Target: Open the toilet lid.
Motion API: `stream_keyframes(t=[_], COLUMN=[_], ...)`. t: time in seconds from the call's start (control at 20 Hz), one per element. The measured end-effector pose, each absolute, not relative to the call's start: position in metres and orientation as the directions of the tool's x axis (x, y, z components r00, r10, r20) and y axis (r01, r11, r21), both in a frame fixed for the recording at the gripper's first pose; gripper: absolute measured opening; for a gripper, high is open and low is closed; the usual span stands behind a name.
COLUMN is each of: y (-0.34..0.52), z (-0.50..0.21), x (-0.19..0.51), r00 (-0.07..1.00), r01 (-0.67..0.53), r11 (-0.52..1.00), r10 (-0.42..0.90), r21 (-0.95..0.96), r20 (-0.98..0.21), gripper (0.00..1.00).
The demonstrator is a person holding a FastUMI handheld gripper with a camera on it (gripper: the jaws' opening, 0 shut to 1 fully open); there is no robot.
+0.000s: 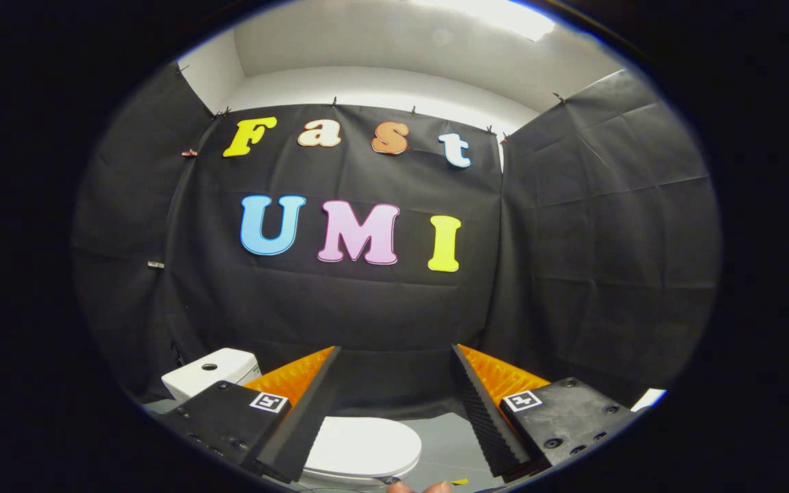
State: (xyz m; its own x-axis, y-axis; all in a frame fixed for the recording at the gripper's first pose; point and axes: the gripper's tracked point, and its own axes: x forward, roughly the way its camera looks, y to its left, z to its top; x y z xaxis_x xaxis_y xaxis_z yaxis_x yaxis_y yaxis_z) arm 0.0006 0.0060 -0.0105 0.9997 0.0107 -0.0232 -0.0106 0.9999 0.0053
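Gripper: held well above the floor, its two fingers spread wide apart with nothing between them; the jaws grip nothing and touch nothing.
Fingertips of a person: just showing at the nearest edge, below the gap between the fingers.
Yellow bit: a small piece on the floor just right of those fingertips; too small to tell what it is.
Toilet lid: white, oval, lying flat and closed on the bowl; it sits low and near, below the gap between the fingers and toward the left finger, which hides its left edge.
Floor: plain grey, visible to the right of the lid and between the fingers.
Cistern: white, with a round button on top, farther back and to the left, beyond the left finger.
White object: a small patch at the far right, past the right finger; cannot tell what it is.
Booth wall: black cloth, behind the toilet, folding round on both sides.
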Motion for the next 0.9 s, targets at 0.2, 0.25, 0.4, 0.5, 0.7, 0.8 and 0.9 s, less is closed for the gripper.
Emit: stream_keyframes(t=[0.2, 0.25, 0.4, 0.5, 0.7, 0.8, 0.9], y=[0.010, 0.012, 0.012, 0.016, 0.021, 0.019, 0.015], z=[-0.010, -0.008, -0.009, -0.016, -0.033, -0.055, -0.073], x=[0.003, 0.003, 0.006, 0.009, 0.013, 0.018, 0.022], r00=[1.000, 0.999, 0.998, 0.998, 0.995, 0.997, 0.997], r01=[-0.027, -0.038, -0.042, -0.046, -0.069, -0.057, -0.051], r11=[0.999, 0.999, 0.999, 0.999, 0.997, 0.998, 0.998], r10=[0.027, 0.038, 0.042, 0.047, 0.070, 0.058, 0.052], r21=[0.019, 0.025, -0.004, -0.028, -0.021, -0.028, -0.028], r20=[-0.014, 0.002, 0.040, 0.044, 0.064, 0.050, 0.051], gripper=[0.98, 0.98, 0.98, 0.98, 0.98, 0.98, 0.98])
